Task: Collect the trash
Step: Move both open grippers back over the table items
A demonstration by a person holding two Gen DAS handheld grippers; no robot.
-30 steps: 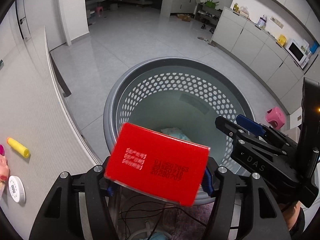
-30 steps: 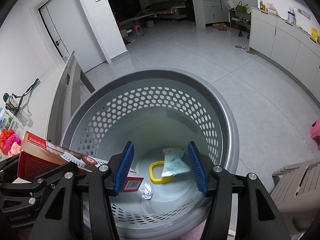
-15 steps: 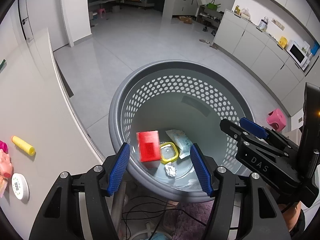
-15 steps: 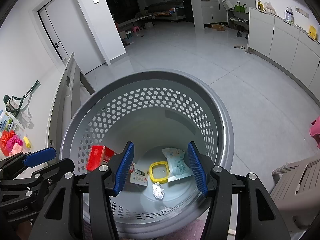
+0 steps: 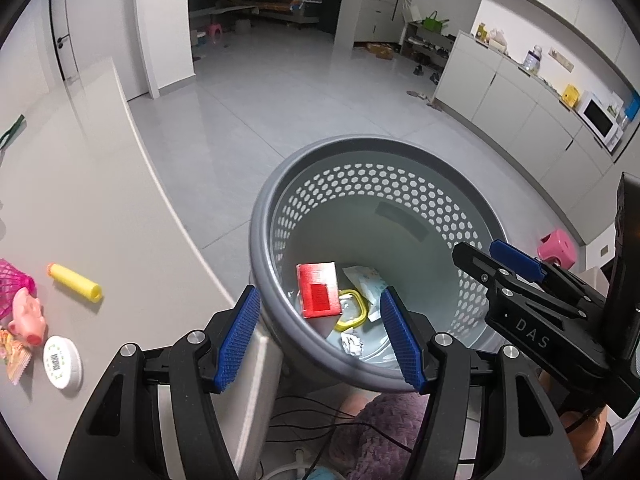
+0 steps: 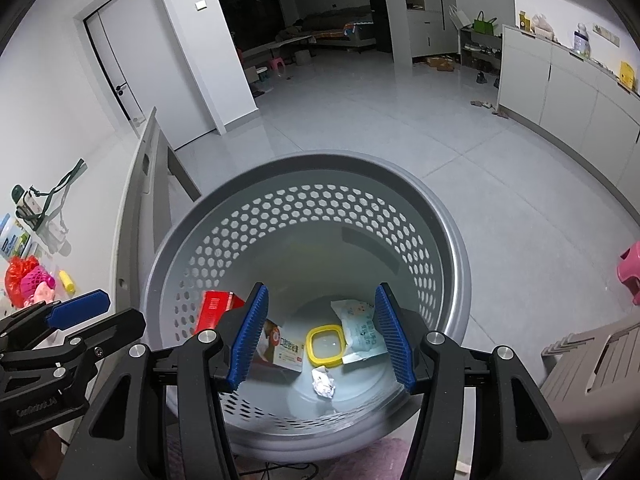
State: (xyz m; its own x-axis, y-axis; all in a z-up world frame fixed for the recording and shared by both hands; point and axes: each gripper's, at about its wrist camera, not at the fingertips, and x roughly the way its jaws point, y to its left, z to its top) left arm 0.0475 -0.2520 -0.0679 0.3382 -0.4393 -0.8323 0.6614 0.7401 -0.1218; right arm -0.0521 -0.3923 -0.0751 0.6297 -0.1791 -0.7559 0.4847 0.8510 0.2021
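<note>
A grey perforated basket [image 5: 276, 216] [image 6: 448, 236] stands on the floor beside the table. On its bottom lie a red box [image 5: 319, 295] [image 6: 214, 309], a yellow-rimmed lid [image 5: 354, 314] [image 6: 325, 345], a pale wipes packet [image 5: 366, 278] [image 6: 360, 324], a crumpled white scrap [image 5: 351, 343] [image 6: 323, 381] and a white carton [image 6: 286, 350]. My left gripper [image 5: 320, 336] hovers open above the basket's near rim, nothing between its blue pads. My right gripper [image 6: 320, 338] hangs open over the basket too, empty. Each gripper shows at the edge of the other's view.
The grey table [image 5: 80, 208] at left carries a yellow foam tube [image 5: 76, 288], a pink toy pig [image 5: 28, 316], a white round lid [image 5: 62, 362] and a pink net. A pink stool [image 5: 558, 248] stands on the floor at right. Cables and a purple slipper [image 5: 380, 428] lie below.
The red box left my left gripper and fell into the basket, where it now lies on the bottom. Both grippers drew back and up a little.
</note>
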